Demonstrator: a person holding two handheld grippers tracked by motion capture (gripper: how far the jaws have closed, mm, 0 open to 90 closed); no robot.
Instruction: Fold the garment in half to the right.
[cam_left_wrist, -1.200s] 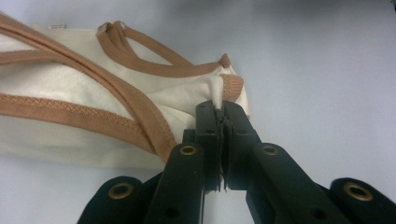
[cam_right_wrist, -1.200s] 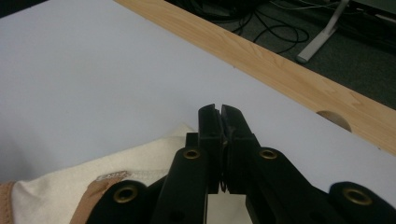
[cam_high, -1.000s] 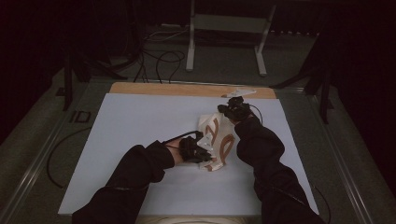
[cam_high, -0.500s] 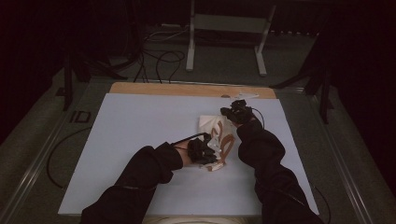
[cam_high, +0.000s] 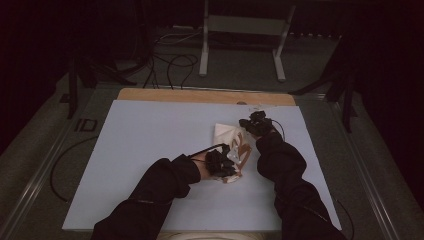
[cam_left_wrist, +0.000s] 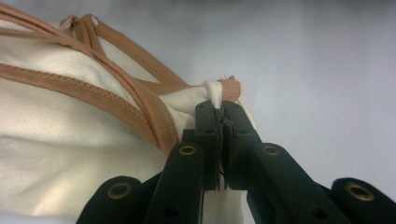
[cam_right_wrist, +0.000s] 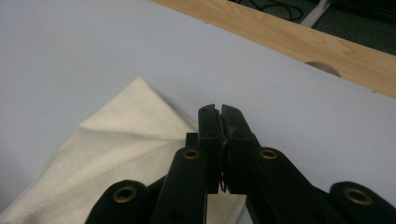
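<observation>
Centrally on the white tabletop (cam_high: 150, 150) lies a cream garment (cam_left_wrist: 56, 140) with tan trim. Left claw (cam_left_wrist: 220, 109) is clenched on its trimmed corner; right claw (cam_right_wrist: 221, 112) is clenched on the plain cream edge at its far end.

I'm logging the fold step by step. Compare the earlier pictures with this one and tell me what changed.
Both grippers have come slightly down the high view, toward the person, drawing the cream garment along. The left gripper stays shut on its brown-trimmed edge; the right gripper stays shut on the plain edge. The white board has not moved.
</observation>
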